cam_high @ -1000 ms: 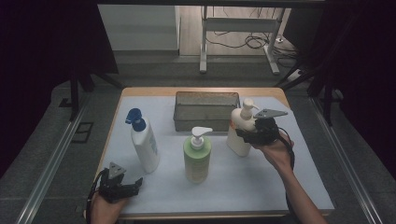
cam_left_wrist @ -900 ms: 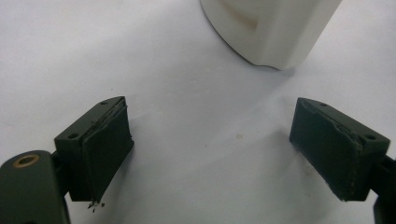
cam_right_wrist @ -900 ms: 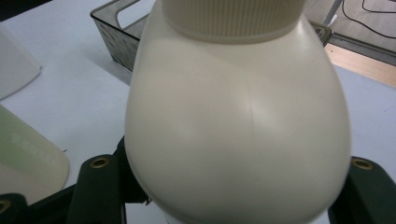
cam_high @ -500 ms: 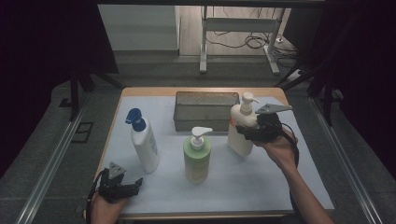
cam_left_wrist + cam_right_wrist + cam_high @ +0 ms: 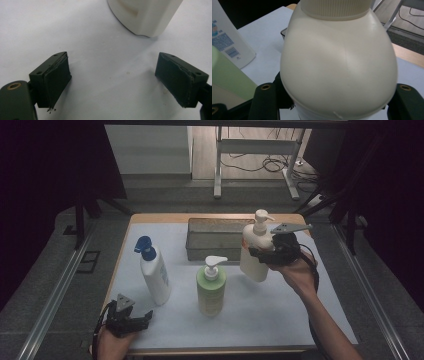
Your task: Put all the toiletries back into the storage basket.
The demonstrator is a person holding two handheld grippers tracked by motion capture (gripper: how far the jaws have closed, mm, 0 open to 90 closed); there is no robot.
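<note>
A cream pump bottle (image 5: 255, 251) hangs lifted off the white mat, tilted a little, with my right gripper (image 5: 263, 255) shut on its body. Up close in the right gripper view the cream bottle (image 5: 339, 60) bulges between the two black jaws. A white bottle with a blue pump (image 5: 153, 270) stands at the left and a green pump bottle (image 5: 211, 287) stands in the middle. My left gripper (image 5: 141, 318) rests open near the front left edge, and between its spread pads (image 5: 56, 77) lies bare mat, with the white bottle's base (image 5: 145, 15) just ahead.
A grey mesh basket (image 5: 215, 239) sits at the back of the white mat (image 5: 280, 315), right behind the lifted bottle. The wooden table edge (image 5: 210, 218) runs behind it. Metal rails flank the table on both sides.
My right gripper has raised the cream bottle off the mat and carried it slightly to the right. The left gripper has stayed put.
</note>
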